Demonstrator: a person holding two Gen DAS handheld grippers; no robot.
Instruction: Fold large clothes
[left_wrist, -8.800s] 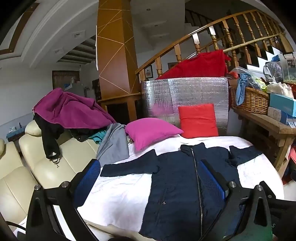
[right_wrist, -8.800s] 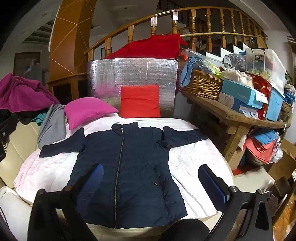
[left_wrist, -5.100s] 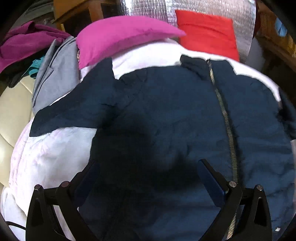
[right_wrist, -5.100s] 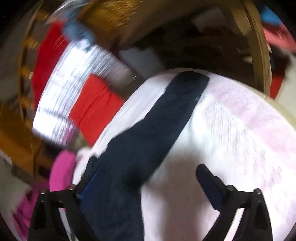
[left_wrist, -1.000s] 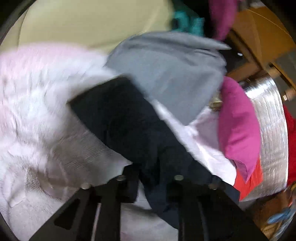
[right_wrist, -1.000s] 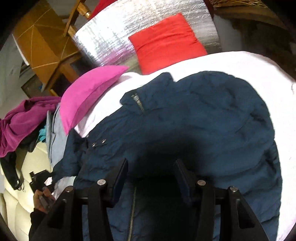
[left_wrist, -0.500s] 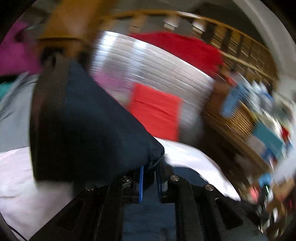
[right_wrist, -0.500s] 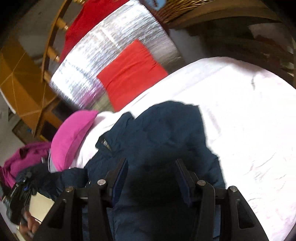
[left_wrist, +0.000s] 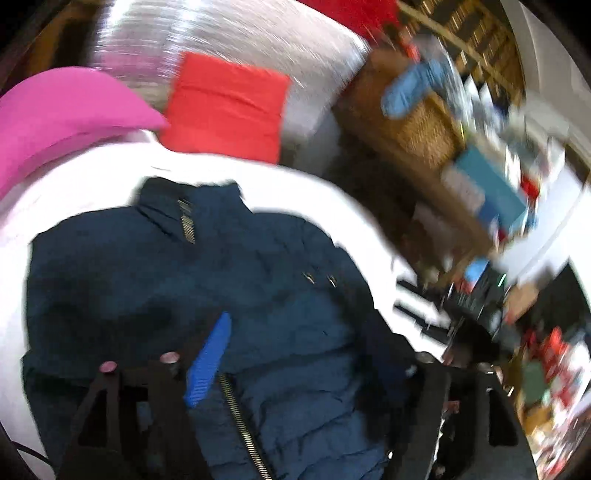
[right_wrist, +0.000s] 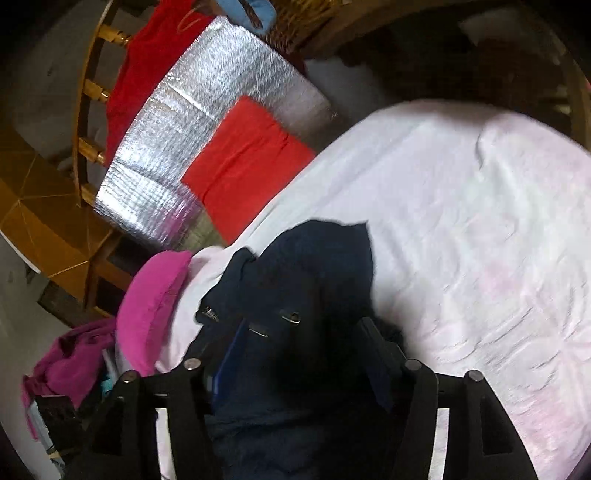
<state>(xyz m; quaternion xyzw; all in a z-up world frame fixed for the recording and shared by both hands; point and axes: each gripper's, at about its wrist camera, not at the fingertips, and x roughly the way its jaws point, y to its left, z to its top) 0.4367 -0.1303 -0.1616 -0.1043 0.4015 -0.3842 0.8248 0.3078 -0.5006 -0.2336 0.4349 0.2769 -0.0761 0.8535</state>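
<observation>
A dark navy zip-up jacket (left_wrist: 207, 280) lies on the round white-covered table (left_wrist: 92, 173), collar toward the far cushions, both sleeves folded in over the body. My left gripper (left_wrist: 306, 354) is open just above the jacket's chest, one blue pad (left_wrist: 208, 356) clearly showing, nothing held. In the right wrist view the jacket (right_wrist: 317, 266) lies under my right gripper (right_wrist: 303, 354), whose jaws stand apart over the fabric; the pads look open and empty. The view is blurred by motion.
A pink cushion (left_wrist: 62, 114) and a red cushion (left_wrist: 229, 107) lean on a silver foil panel (left_wrist: 229, 40) at the table's far side. A wooden side table with a wicker basket (left_wrist: 417, 125) and boxes stands to the right. Bare white cloth (right_wrist: 480, 221) stretches right of the jacket.
My left gripper carried the left sleeve across the jacket, let it go and opened. The right gripper drifted right over the folded jacket.
</observation>
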